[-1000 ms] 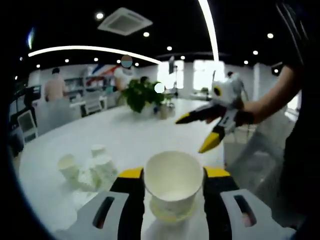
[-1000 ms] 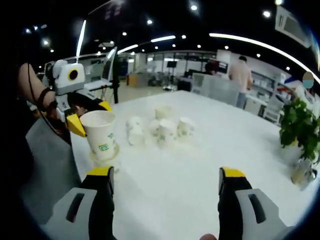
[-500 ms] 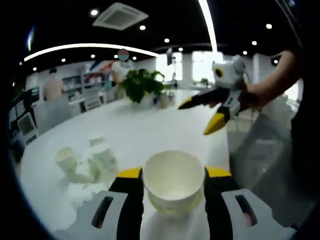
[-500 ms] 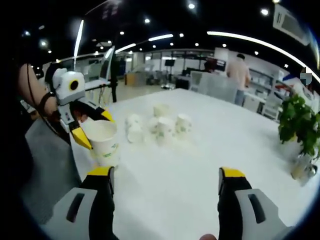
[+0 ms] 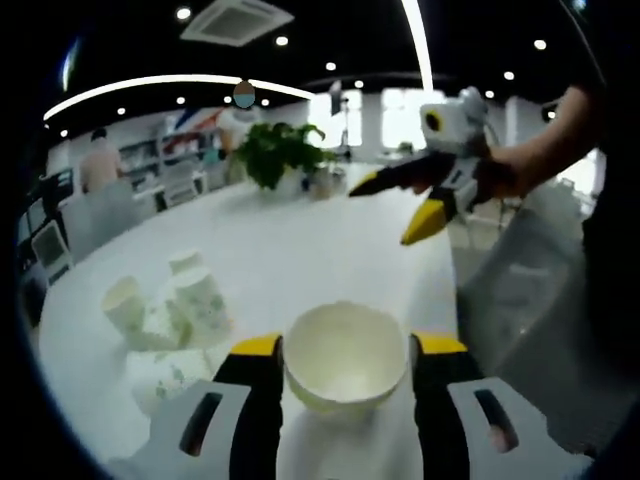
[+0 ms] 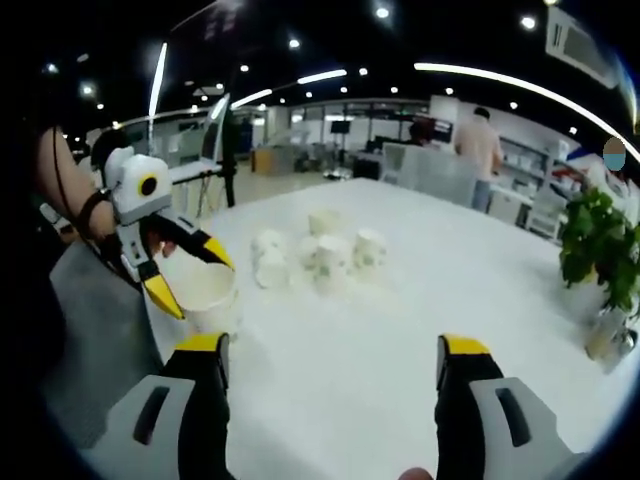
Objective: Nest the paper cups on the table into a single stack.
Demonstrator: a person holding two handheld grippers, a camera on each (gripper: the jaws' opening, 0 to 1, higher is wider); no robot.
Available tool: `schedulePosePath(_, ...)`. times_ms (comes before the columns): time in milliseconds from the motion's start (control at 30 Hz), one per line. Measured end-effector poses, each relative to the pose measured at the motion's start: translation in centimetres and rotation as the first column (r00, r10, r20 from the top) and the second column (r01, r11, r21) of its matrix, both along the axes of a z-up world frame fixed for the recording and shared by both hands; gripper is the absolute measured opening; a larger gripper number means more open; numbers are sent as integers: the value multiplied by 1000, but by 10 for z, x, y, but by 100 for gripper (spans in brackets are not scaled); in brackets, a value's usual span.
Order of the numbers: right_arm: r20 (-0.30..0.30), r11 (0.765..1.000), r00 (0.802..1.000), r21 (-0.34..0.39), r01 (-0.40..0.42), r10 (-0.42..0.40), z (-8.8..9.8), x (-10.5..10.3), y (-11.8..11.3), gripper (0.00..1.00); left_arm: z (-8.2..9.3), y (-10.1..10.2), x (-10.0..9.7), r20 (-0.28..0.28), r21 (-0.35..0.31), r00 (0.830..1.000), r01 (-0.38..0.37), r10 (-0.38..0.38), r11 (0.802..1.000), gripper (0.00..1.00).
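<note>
A white paper cup (image 5: 345,372) sits upright between the yellow-tipped jaws of my left gripper (image 5: 345,345), which is shut on it low over the white table (image 5: 300,250). In the right gripper view the same cup (image 6: 210,302) rests at the table's near left corner, with the left gripper (image 6: 195,280) clasping it. Several more paper cups (image 5: 185,300), some printed with green, lie and stand in a loose cluster (image 6: 320,255) mid-table. My right gripper (image 6: 335,345) is open over bare table, holding nothing; it hovers at the upper right (image 5: 388,212) in the left gripper view.
A potted green plant (image 5: 275,155) stands at the table's far end (image 6: 600,250) beside a small vase (image 6: 600,340). The table edge runs close to the held cup (image 6: 150,330). People stand among desks in the background.
The left gripper has lowered the cup toward the tabletop and tipped its view downward. The right gripper stays open and nearly still.
</note>
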State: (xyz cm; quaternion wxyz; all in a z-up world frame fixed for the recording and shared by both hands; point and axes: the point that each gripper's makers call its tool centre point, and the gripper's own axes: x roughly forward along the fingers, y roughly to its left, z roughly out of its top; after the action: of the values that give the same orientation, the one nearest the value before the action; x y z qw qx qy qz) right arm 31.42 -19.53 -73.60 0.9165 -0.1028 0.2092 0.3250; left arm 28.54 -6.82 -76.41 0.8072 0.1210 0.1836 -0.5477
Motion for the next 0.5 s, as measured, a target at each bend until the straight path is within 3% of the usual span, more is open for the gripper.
schedulePosePath(267,-1,1000,1000,7,-1,1,0,0,-2,83,1,1,0,7,12,1000,-12,12,1000,52)
schedulePosePath(500,-1,1000,1000,10,5,-5,-2,-1,-4,83,15,3,0,21,-26,999,-24,24,999,54)
